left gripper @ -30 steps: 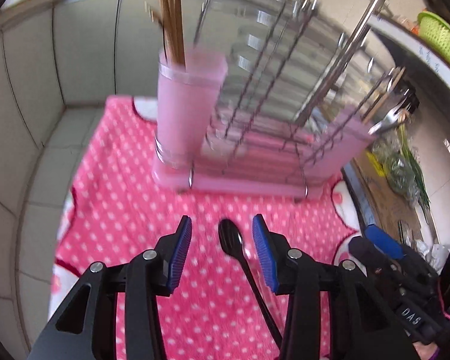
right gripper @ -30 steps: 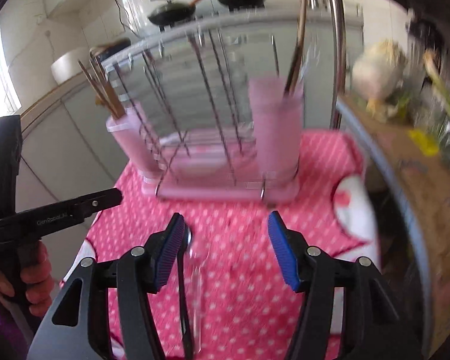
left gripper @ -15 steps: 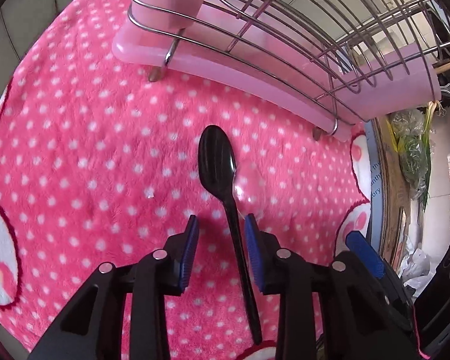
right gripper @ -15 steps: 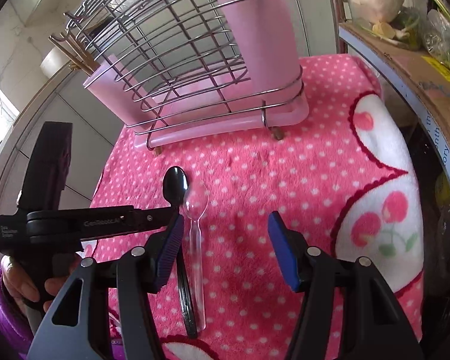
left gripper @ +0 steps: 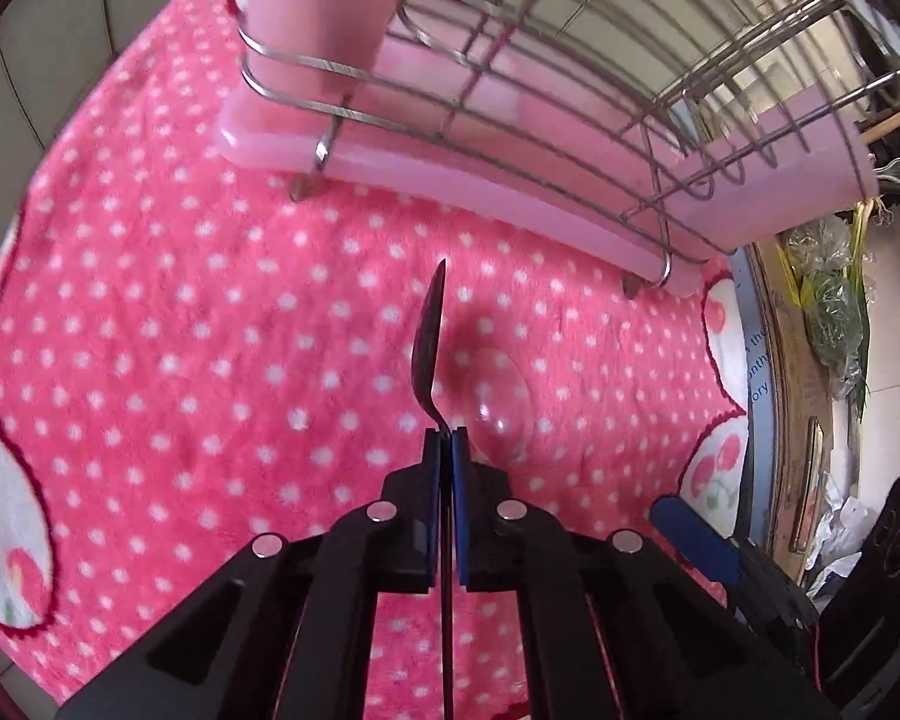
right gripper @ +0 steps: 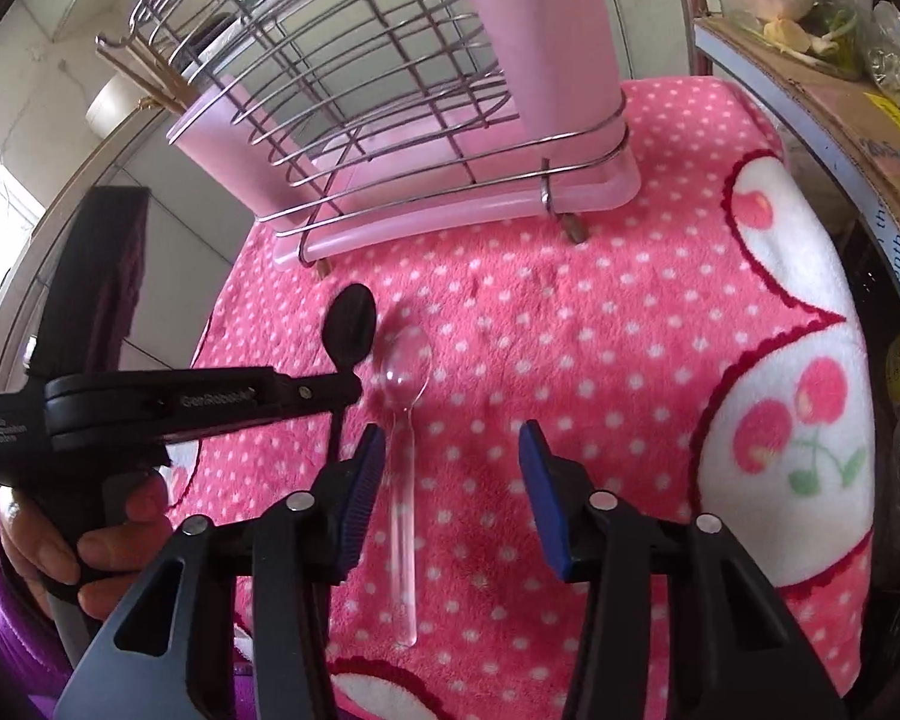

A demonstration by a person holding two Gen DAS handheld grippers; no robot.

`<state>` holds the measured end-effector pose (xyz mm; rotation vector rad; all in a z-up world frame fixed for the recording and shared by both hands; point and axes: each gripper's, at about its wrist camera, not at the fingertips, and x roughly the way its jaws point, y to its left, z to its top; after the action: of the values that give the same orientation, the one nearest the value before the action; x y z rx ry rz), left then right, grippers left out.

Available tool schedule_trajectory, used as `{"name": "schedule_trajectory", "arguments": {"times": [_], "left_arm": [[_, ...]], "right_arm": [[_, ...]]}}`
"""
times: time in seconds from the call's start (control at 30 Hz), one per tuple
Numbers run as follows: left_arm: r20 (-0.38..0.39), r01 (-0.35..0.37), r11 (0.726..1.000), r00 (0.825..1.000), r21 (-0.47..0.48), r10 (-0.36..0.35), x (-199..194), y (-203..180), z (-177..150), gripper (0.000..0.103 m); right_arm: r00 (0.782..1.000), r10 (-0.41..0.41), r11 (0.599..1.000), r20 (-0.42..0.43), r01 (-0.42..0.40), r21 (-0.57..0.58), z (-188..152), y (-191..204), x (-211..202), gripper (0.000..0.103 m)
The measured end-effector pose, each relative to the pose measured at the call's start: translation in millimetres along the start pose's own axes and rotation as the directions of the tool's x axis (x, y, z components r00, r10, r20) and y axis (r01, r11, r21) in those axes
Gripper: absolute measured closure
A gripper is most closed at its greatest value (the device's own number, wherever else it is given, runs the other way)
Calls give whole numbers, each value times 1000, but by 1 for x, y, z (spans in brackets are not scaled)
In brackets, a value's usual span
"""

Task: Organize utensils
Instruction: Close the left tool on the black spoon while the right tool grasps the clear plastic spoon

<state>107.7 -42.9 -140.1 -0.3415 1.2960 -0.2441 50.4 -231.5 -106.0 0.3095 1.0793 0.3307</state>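
My left gripper (left gripper: 445,438) is shut on the neck of a black spoon (left gripper: 427,348), whose bowl stands on edge just above the pink dotted towel (left gripper: 180,300). A clear plastic spoon (left gripper: 498,396) lies on the towel beside it. In the right wrist view the left gripper (right gripper: 348,387) reaches in from the left, clamping the black spoon (right gripper: 351,324). My right gripper (right gripper: 451,431) hovers over the clear spoon (right gripper: 405,372). Its jaws are closing, with the clear handle between them near the left pad, untouched.
A wire dish rack on a pink tray (right gripper: 420,222) stands behind the spoons, with a pink cup (right gripper: 546,30) at its right end and another (left gripper: 324,0) at its left. A cardboard box (right gripper: 810,78) with vegetables borders the towel's right side. A hand (right gripper: 90,546) holds the left gripper.
Both grippers came down toward the towel. The left jaws closed on the black spoon, which turned onto its edge. The right jaws narrowed around the clear spoon's handle.
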Motion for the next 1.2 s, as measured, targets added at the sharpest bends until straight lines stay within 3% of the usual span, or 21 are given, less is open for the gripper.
{"name": "schedule_trajectory", "arguments": {"times": [0.13,0.27,0.4,0.5,0.57,0.73,0.97,1.2], "left_arm": [[58,-12,1000,998,23,11,-23,10,0,100],[101,-5,1000,995,21,3,-43,25,-2,100],[122,34,999,992,15,-35,-56,34,-5,100],[146,38,999,988,31,-42,-65,40,-5,100],[155,45,998,987,39,-50,-71,45,-5,100],[170,66,997,983,46,-73,-74,44,-3,100],[194,73,996,978,60,-83,-81,44,-9,100],[219,63,996,973,59,-74,-92,43,-12,100]], "right_arm": [[998,12,1000,-60,-13,-22,3,11,19,72],[993,-4,999,-118,-1,-43,7,23,41,73],[985,-75,994,-158,61,-93,11,38,62,74],[980,-129,985,-149,108,-137,16,49,68,79],[973,-180,973,-142,155,-168,18,56,74,87],[959,-264,945,-104,236,-226,13,73,81,90],[965,-257,950,-59,242,-195,5,76,71,90],[962,-261,941,80,273,-202,-2,91,30,90]]}}
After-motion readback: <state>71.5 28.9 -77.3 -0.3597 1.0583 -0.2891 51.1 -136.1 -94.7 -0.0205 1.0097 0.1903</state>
